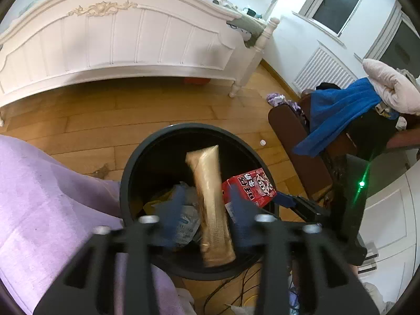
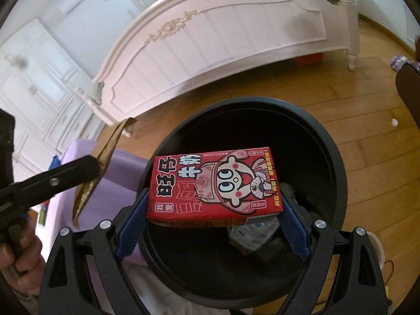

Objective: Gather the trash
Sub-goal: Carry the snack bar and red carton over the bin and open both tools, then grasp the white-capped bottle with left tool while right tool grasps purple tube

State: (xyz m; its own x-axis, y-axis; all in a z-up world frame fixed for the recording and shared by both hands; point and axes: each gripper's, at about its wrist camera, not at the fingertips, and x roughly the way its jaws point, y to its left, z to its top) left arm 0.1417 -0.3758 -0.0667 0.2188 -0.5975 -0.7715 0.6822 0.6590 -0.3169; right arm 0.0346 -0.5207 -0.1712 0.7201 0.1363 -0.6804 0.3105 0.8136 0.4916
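A black round trash bin [image 1: 125, 183] stands on the wooden floor below both grippers, with crumpled paper and wrappers inside. A gold tube [image 1: 210, 183] hangs upright over the bin between the blue fingers [image 1: 172, 210] of my left gripper [image 1: 207, 194]; the jaws stand apart and the pads are not pressing it. From the right wrist the gold tube [image 2: 102, 162] shows edge-on at the left gripper's black finger [image 2: 78, 169]. My right gripper [image 2: 215, 197] is shut on a red milk carton [image 2: 215, 183], held flat above the bin's [image 2: 338, 173] mouth. The carton [image 1: 249, 186] also shows from the left wrist.
A white bed footboard [image 1: 118, 42] runs across the back. Purple fabric [image 1: 52, 210] lies left of the bin. A dark chair [image 1: 296, 141] draped with a blue cloth [image 1: 338, 113] stands at the right. A small white cap [image 1: 262, 142] lies on the floor; cables [image 1: 236, 288] trail near the bin.
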